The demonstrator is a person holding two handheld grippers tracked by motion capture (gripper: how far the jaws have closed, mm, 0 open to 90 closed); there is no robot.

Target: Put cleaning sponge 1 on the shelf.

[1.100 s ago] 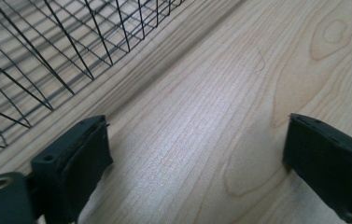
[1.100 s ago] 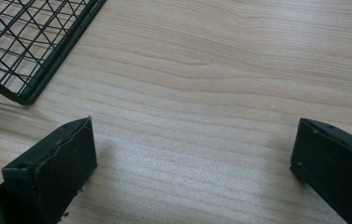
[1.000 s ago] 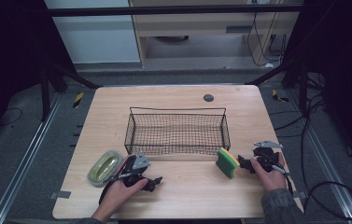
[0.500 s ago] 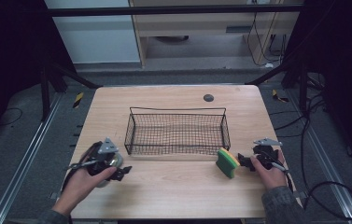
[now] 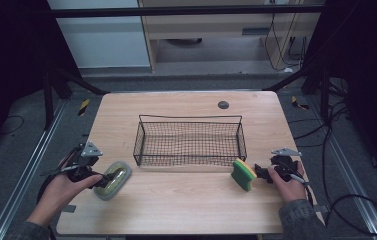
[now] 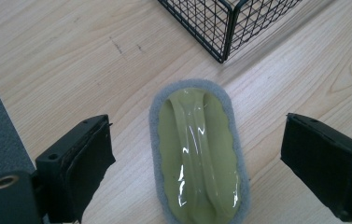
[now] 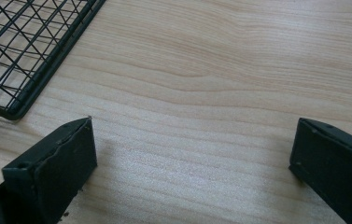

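A green-handled scrubber on a grey oval pad lies flat near the table's front left. In the left gripper view the scrubber sits between the two wide-apart jaws, and neither pad touches it. My left gripper is open and comes at it from the table's left edge. A green and yellow sponge stands on edge at the front right. My right gripper is just right of the sponge, and in its own view the right gripper is open over bare wood.
A black wire basket stands empty in the middle of the wooden table, with one corner just beyond the scrubber and another corner ahead of the right gripper. A dark round plug sits at the back.
My left hand has moved left from the front of the table and risen, so its open jaws now flank the scrubber. The right hand and the sponge have stayed put.
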